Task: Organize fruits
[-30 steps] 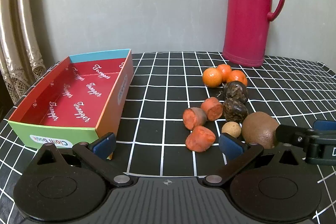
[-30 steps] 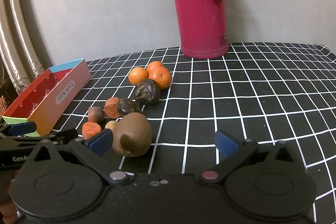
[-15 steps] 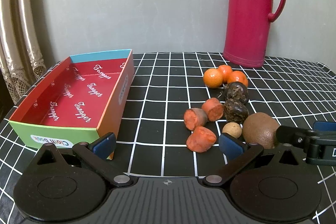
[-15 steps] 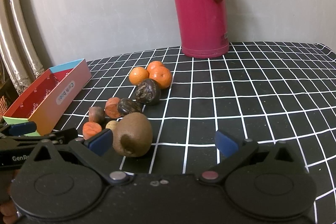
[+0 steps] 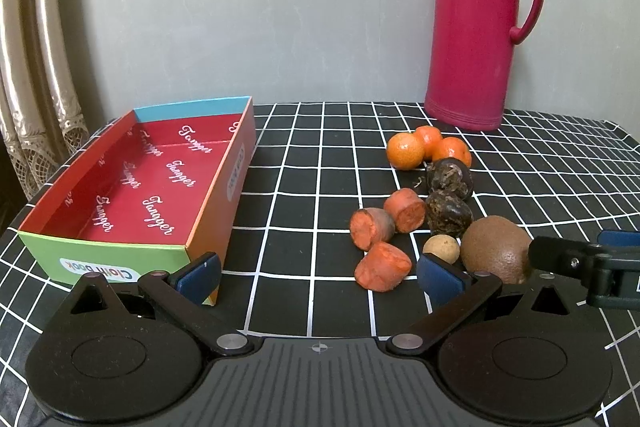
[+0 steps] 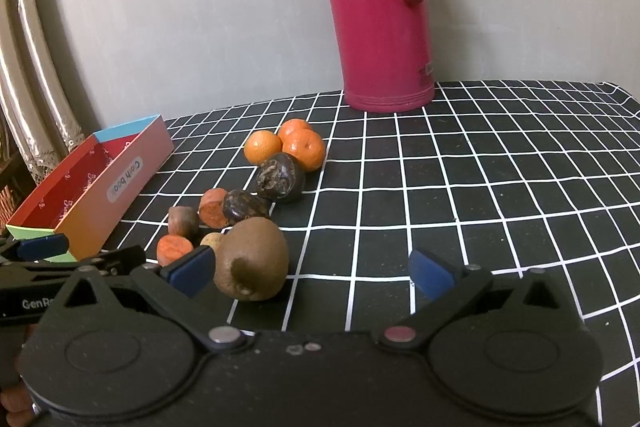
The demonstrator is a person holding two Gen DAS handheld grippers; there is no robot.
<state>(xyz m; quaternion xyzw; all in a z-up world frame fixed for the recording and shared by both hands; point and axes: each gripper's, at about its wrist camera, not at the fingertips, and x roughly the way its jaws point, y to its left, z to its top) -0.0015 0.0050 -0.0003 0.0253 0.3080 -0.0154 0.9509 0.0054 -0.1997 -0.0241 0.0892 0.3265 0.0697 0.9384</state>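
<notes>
A heap of fruit lies on the checked tablecloth: three mandarins [image 5: 405, 151], two dark wrinkled fruits [image 5: 448, 177], three orange cut pieces [image 5: 382, 265], a small tan ball [image 5: 441, 248] and a brown kiwi [image 5: 496, 249]. An empty red-lined box [image 5: 136, 187] stands at the left. My left gripper [image 5: 318, 273] is open, low over the cloth between the box and the orange pieces. My right gripper [image 6: 310, 269] is open too; its left finger pad [image 6: 191, 270] sits just beside the kiwi [image 6: 252, 259], which lies inside the jaws near that pad.
A tall pink thermos [image 5: 478, 19] stands at the back against the grey wall. A curtain [image 5: 32, 67] hangs behind the box at the left. The checked cloth [image 6: 500, 187] stretches bare to the right of the fruit, ending at the table's edge.
The right gripper has crept slightly forward toward the kiwi, which looks a little larger now. The left gripper has barely moved. Both stay open.
</notes>
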